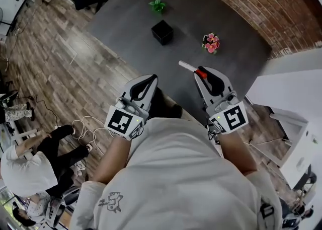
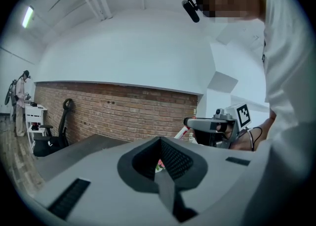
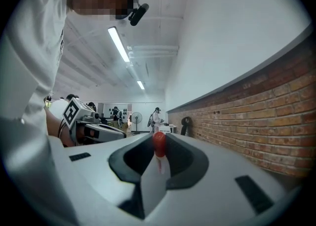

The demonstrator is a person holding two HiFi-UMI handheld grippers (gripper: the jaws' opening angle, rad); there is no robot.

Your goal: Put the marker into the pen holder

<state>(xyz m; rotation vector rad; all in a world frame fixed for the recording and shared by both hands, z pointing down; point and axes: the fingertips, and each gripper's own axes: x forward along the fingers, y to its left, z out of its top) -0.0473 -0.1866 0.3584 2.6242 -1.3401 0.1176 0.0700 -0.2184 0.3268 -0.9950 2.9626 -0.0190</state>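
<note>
The marker (image 1: 189, 67), white with a red end, sticks out to the left from my right gripper (image 1: 201, 71), which is shut on it above the table's near edge. In the right gripper view its red end (image 3: 159, 144) stands between the jaws. The black square pen holder (image 1: 162, 31) stands farther out on the dark grey table (image 1: 126, 22), apart from both grippers. My left gripper (image 1: 152, 78) hangs level with the right one, shut with nothing in it. The left gripper view shows the right gripper (image 2: 211, 125) and the marker (image 2: 181, 132) beside it.
A small green plant (image 1: 157, 5) sits beyond the pen holder and a pink flower pot (image 1: 211, 43) to its right. A brick wall (image 1: 261, 7) borders the table's far right. White furniture (image 1: 297, 103) stands at the right. A person (image 1: 30, 168) crouches on the wooden floor at the left.
</note>
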